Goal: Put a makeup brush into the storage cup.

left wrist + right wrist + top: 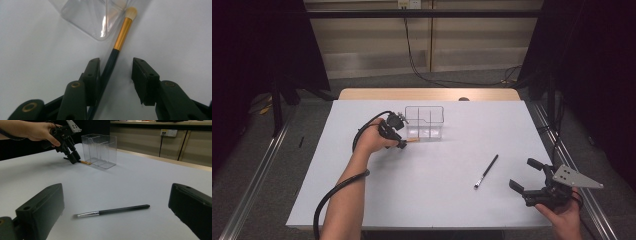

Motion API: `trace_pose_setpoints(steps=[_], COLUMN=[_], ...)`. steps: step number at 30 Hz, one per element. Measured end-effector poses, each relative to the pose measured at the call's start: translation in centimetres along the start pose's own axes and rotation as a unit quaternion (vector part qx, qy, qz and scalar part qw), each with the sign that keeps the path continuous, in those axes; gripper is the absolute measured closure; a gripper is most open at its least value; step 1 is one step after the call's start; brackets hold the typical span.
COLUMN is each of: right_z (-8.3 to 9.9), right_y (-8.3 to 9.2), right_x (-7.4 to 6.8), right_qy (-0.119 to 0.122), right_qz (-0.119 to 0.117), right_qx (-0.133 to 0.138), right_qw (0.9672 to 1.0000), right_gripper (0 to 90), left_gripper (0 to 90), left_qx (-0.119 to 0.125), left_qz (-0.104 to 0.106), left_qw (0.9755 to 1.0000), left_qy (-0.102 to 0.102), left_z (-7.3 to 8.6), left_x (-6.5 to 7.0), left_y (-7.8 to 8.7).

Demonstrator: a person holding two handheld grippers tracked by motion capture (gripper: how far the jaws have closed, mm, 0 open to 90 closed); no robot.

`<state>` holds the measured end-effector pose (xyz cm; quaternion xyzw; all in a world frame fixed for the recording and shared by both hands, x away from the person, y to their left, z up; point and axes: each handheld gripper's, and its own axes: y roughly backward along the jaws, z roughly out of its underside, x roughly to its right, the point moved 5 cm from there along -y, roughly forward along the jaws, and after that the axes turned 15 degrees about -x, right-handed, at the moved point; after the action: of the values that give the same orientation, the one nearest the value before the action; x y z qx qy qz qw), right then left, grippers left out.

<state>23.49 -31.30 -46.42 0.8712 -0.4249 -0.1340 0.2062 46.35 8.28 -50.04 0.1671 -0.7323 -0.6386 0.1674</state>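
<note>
White table surface (427,190), dark curtains at both sides. Left gripper (116,71) sits low beside the clear divided organizer (425,122); its jaws are parted around the gold-ferruled brush (117,48), one pad against the handle, the other clear of it. Brush tip lies at the organizer's corner. Right gripper (528,175) has its jaws spread wide, near the silver-ferruled brush (112,210) lying flat on the table.

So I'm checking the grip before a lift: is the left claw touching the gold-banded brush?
Touching. The left gripper view shows the gold-banded brush handle lying against one pad of the left claw, while a clear gap separates it from the other pad.
</note>
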Motion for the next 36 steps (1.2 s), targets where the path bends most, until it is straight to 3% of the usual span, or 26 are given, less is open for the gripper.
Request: trace_pose_setpoints(steps=[14,20,28,29,32,36], right_z=[0.1,0.0,0.0,0.0,0.0,-0.1], right_y=[0.1,0.1,0.2,0.2,0.1,0.1], right_x=[0.0,0.1,0.1,0.1,0.2,0.1], right_qy=[-0.002,-0.001,-0.004,-0.004,-0.003,-0.001], right_qz=[0.001,0.003,0.003,0.002,0.002,0.002], right_qx=[-0.002,-0.002,0.0,0.0,-0.001,-0.001], right_qw=[1.0,1.0,1.0,1.0,1.0,1.0], right_gripper=[0.0,0.0,0.0,0.0,0.0,0.0], left_gripper=[79.0,80.0,79.4,79.4,79.2,79.4], left_qx=[-0.031,-0.068,-0.087,-0.083,-0.099,-0.098], left_qz=[0.014,0.014,0.029,0.028,0.023,0.019], left_qw=[0.9994,0.9972,0.9954,0.9959,0.9942,0.9943], left_qy=[-0.001,-0.029,-0.027,-0.022,-0.036,-0.036], left_z=[0.0,0.5,0.6,0.5,0.4,0.4], left_x=[0.8,1.3,1.3,1.4,1.4,1.5], left_y=[0.2,0.5,0.5,0.4,0.4,0.3])
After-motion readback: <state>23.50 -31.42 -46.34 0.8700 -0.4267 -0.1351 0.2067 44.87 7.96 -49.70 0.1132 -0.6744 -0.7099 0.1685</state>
